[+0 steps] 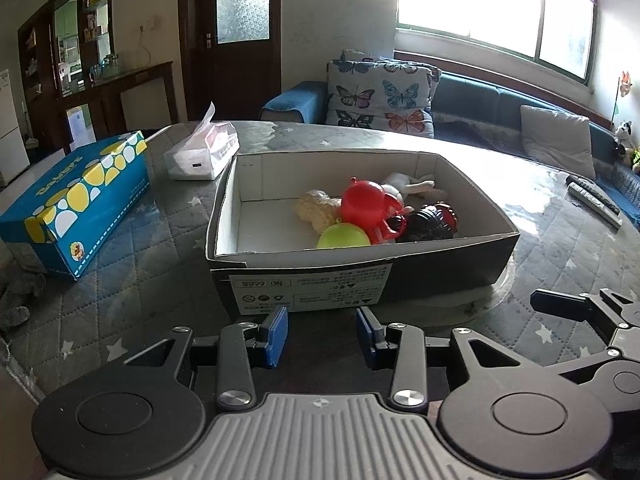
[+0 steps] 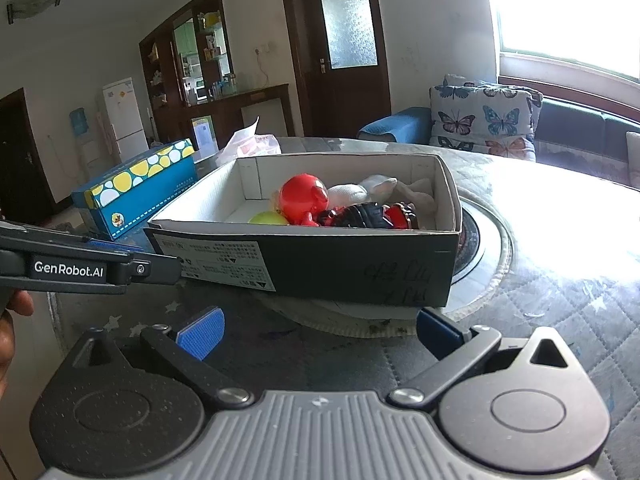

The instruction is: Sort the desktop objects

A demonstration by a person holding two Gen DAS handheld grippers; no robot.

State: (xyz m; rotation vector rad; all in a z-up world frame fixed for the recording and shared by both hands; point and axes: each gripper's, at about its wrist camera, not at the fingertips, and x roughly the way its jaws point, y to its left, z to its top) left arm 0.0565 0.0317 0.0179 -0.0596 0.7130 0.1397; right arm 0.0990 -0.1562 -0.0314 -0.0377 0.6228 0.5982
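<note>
- The open shoebox [image 1: 304,280] stands straight ahead of the left claw [image 1: 322,334], near its blue pads, with the label side facing it. Seen from the right claw [image 2: 316,330], the box sits ahead and slightly left, resting on a round disc in the surface [image 2: 560,300].
- Already inside, gathered at the box's right half as the left claw looks at it: a red toy [image 1: 368,204], a yellow-green ball [image 1: 344,237], a cream knitted piece [image 1: 318,208], a black-and-red toy [image 1: 432,222] and a white soft toy [image 1: 408,184]. The box's left half is bare.
- Left claw: fingers parted a moderate way, nothing between them.
- Right claw: fingers spread wide, also empty.
- By my reading, the loose toys are sorted, so most of the work looks done.
- Possibly left, outside the box: a blue spotted carton [image 1: 80,200] ahead and far left of the left claw, a tissue pack [image 1: 204,154] beyond it beside the box's far left corner, and a remote control [image 1: 596,200] well off to the right.
- Whether these belong in the sort I cannot tell.
</note>
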